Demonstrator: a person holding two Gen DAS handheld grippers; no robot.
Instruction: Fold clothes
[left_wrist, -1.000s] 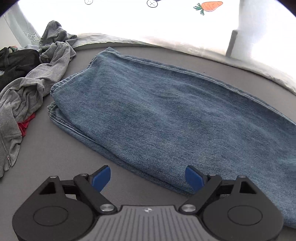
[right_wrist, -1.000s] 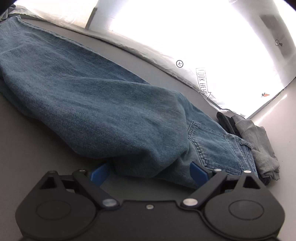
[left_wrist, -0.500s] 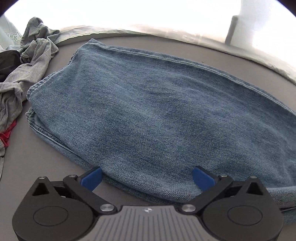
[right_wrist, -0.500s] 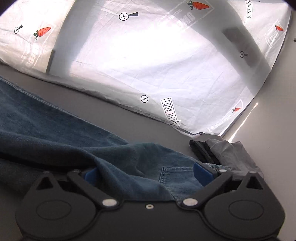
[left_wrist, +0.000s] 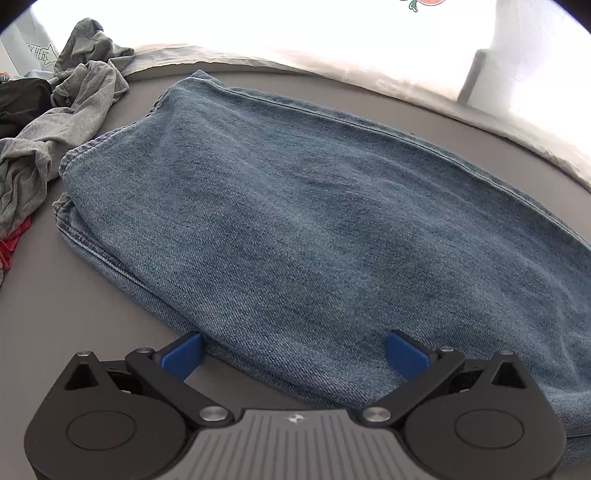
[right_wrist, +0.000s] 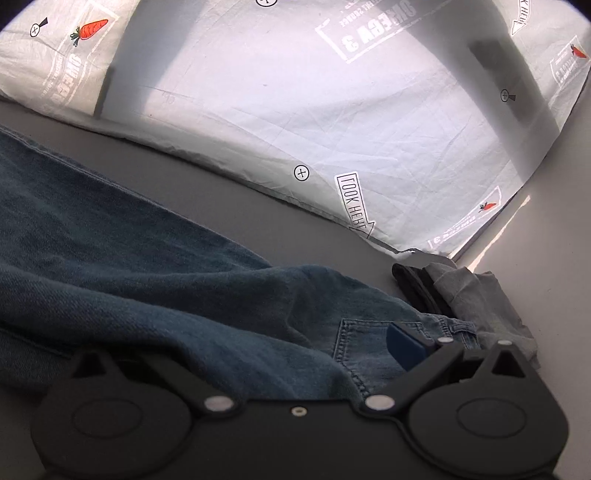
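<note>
L wrist: my left gripper is spread wide, blue pads straddling the near folded edge of the jeans, not pinching. Jeans lie folded flat on the grey table. Only here: crumpled grey garment w/ black and red bits at far left.

R wrist: my right gripper, right pad visible over the back pocket, left pad buried under denim; looks wide, grip can't tell. Only here: printed white sheet behind, small folded stack beside the waistband.
</note>
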